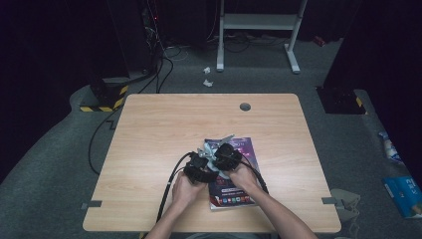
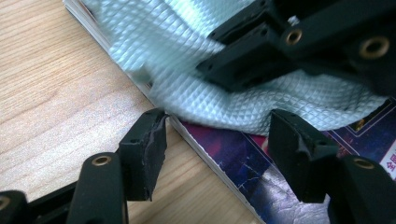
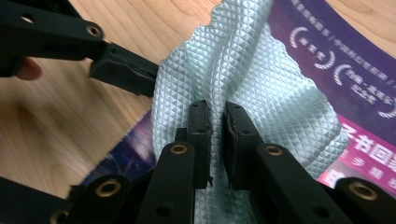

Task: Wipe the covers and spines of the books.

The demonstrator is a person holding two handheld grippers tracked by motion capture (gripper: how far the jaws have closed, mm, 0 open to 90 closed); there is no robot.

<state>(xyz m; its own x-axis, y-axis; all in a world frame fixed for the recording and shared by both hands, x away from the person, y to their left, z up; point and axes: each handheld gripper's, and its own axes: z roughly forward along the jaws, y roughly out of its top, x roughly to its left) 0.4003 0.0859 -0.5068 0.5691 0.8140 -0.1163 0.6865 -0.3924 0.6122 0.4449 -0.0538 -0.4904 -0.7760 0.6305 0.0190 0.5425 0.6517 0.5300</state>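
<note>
A pale green waffle-textured cloth (image 3: 261, 84) lies bunched on a purple magazine (image 3: 336, 56), which sits on the wooden table (image 1: 149, 129) near the front, right of centre. My right gripper (image 3: 217, 121) is shut on a raised fold of the cloth. My left gripper (image 2: 219, 140) stands open just beside it. Its jaws straddle the cloth's (image 2: 163, 56) lower edge and the magazine's (image 2: 243, 163) spine, and its pads press on nothing. In the high view both hands meet over the magazine (image 1: 239, 191), left gripper (image 1: 201, 164) close against right gripper (image 1: 221, 152).
A grey grommet hole (image 1: 245, 106) sits near the table's far edge. Black cables trail from the grippers over the front left edge (image 1: 166, 191). A white desk frame (image 1: 259, 22) and paper scraps (image 1: 207, 75) are on the floor behind.
</note>
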